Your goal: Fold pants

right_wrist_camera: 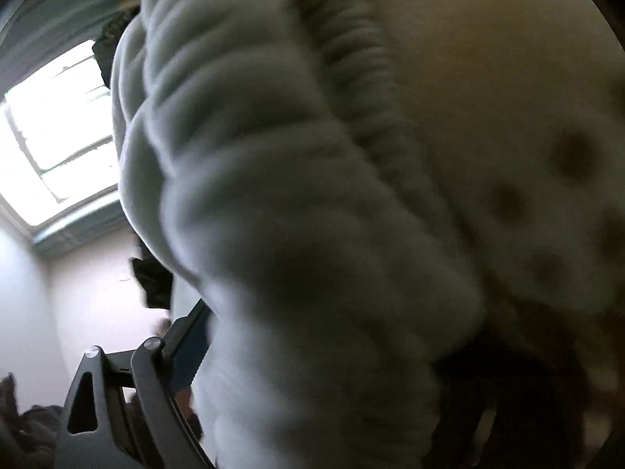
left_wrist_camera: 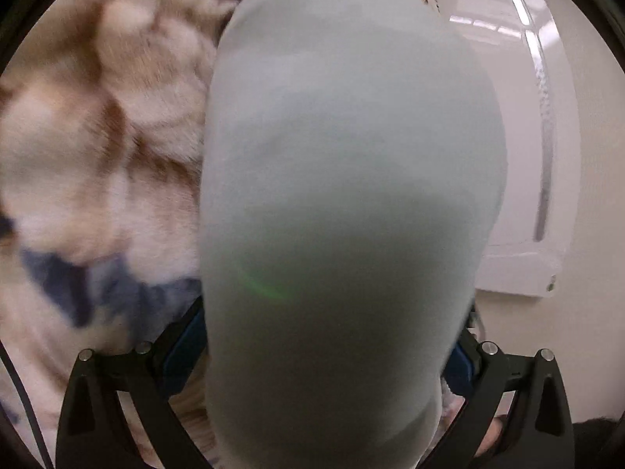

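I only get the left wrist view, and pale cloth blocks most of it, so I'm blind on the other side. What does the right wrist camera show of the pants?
Observer: There the pants show a gathered, ribbed band, bunched up close against the lens.
Operator: Can you see both fingers on that side?
Observer: Only one finger of the right gripper shows, at the lower left. Cloth hides the other, so I cannot tell whether it grips.
Operator: Anything behind the cloth?
Observer: A bright window at the left of the view.
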`<state>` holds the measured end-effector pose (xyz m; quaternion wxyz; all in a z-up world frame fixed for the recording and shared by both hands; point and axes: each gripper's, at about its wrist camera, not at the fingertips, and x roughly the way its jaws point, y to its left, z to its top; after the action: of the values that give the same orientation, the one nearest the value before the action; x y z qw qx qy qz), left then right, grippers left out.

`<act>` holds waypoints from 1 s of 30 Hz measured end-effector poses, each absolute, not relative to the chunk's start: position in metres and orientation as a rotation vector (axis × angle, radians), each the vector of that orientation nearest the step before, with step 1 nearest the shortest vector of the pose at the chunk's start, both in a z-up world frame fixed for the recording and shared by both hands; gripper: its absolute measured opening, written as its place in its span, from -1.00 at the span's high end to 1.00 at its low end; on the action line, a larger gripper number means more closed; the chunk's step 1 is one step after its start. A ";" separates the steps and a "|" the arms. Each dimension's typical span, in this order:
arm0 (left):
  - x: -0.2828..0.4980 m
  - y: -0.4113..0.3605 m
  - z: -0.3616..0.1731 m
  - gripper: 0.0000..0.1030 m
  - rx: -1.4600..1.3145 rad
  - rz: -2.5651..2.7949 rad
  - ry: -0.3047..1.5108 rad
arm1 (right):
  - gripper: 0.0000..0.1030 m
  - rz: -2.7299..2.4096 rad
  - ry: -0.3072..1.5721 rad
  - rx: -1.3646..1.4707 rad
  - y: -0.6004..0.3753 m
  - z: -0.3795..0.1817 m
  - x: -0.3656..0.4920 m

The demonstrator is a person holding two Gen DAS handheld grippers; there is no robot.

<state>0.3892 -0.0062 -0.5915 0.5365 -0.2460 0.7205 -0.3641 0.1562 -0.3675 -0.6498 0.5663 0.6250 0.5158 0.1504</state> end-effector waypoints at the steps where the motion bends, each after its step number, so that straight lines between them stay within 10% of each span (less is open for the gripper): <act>1: 0.390 -0.009 -0.594 -1.00 -0.593 -0.875 1.718 | -0.85 0.364 1.186 1.486 -0.367 -0.651 0.160; 9: 0.395 -0.035 -0.587 -0.98 -0.458 -0.908 1.702 | -0.76 0.347 1.172 1.425 -0.362 -0.651 0.171; 15: 0.396 -0.038 -0.558 -0.62 -0.468 -0.935 1.617 | -0.16 0.300 1.142 1.414 -0.372 -0.615 0.156; 30: 0.441 -0.047 -0.395 -0.62 -0.500 -0.973 1.360 | -0.10 0.430 0.946 1.252 -0.422 -0.448 0.186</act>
<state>0.4406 -0.0465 -0.3953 0.6426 -0.2196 0.5970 -0.4272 0.1859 -0.4219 -0.4478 0.6868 0.5593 0.4226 0.1922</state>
